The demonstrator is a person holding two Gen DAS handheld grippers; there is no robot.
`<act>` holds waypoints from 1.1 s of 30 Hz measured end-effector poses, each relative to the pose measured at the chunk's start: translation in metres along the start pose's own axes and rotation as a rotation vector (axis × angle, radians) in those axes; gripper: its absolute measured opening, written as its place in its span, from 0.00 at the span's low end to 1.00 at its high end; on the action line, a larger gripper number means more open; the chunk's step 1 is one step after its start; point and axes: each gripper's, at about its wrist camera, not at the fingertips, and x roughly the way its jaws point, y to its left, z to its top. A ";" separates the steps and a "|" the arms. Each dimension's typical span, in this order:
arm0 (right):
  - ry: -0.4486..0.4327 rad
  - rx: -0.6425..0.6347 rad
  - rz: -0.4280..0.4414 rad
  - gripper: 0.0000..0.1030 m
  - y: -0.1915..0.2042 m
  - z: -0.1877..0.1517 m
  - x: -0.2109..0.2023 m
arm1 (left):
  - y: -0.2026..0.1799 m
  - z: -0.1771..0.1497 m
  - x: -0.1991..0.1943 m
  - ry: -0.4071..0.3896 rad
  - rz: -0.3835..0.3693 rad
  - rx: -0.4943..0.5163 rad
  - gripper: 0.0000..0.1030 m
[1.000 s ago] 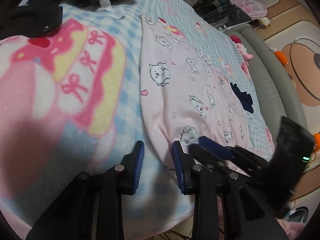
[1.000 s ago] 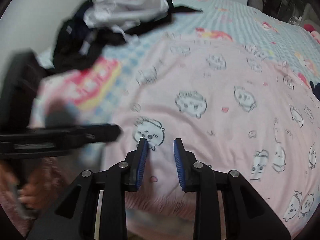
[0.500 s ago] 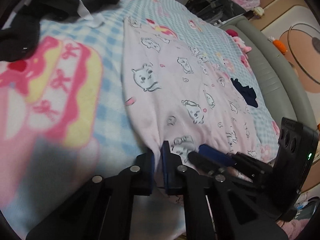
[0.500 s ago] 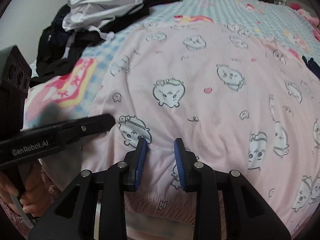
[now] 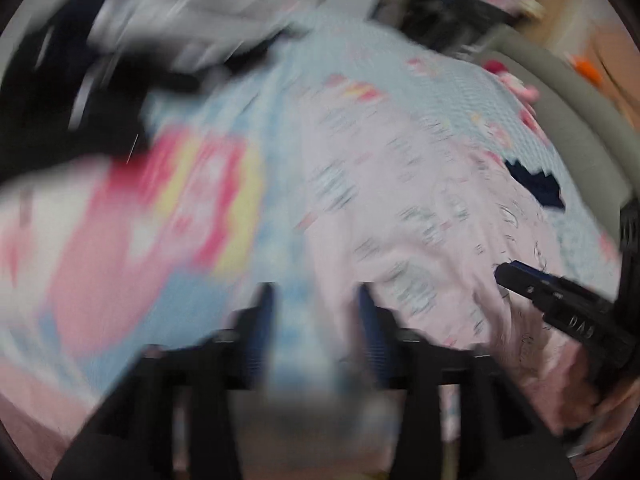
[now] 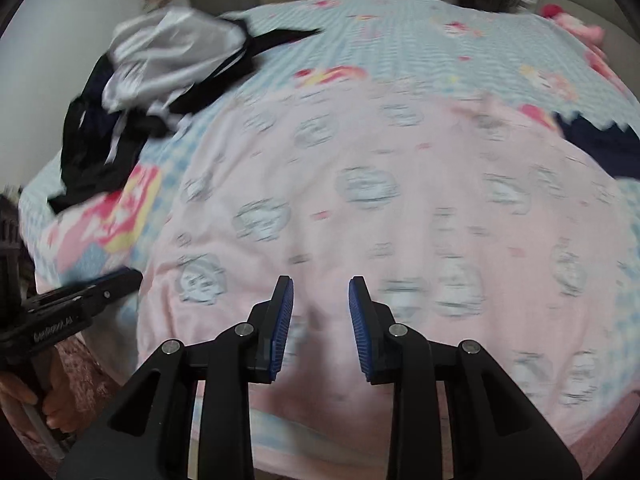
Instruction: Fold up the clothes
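Note:
A pale pink garment (image 6: 400,220) printed with small cartoon animals lies spread flat on the bed; the left wrist view is heavily blurred but also shows the garment (image 5: 400,184). My right gripper (image 6: 320,320) is open just above its near hem, with nothing between the pads. My left gripper (image 5: 316,320) is open too, straddling the garment's left edge near the corner. Each tool appears in the other's view: the left gripper (image 6: 100,292) at the garment's near left corner, the right gripper (image 5: 520,276) over the near hem.
A heap of black and white clothes (image 6: 160,60) lies at the far left of the blue checked blanket (image 6: 400,28). A dark navy item (image 6: 600,148) sits by the garment's right side. A grey padded edge (image 5: 560,108) borders the bed on the right. A hand (image 6: 52,400) holds the left tool.
My left gripper, shut on the garment's near left corner half a second ago, now has its jaws apart. Both cameras have risen and swung. The right gripper stayed open.

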 end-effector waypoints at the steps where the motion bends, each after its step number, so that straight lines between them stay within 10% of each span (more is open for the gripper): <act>1: 0.011 0.019 -0.003 0.28 -0.009 -0.004 0.000 | -0.018 0.004 0.001 -0.014 -0.012 0.068 0.51; 7: 0.076 0.136 -0.019 0.28 -0.061 -0.030 0.003 | -0.060 -0.018 0.056 0.216 0.070 0.235 0.53; 11: -0.092 0.201 -0.023 0.29 -0.087 -0.044 -0.043 | -0.050 -0.017 0.027 0.172 0.037 0.179 0.54; 20: 0.012 0.213 -0.123 0.32 -0.135 -0.071 -0.030 | -0.124 0.005 0.052 0.166 -0.158 0.197 0.55; 25: -0.082 0.268 -0.124 0.32 -0.151 -0.073 -0.053 | -0.172 0.018 0.072 0.172 -0.267 0.232 0.55; 33: -0.008 0.254 -0.167 0.32 -0.175 -0.093 -0.052 | -0.158 -0.005 0.073 0.226 -0.195 0.213 0.55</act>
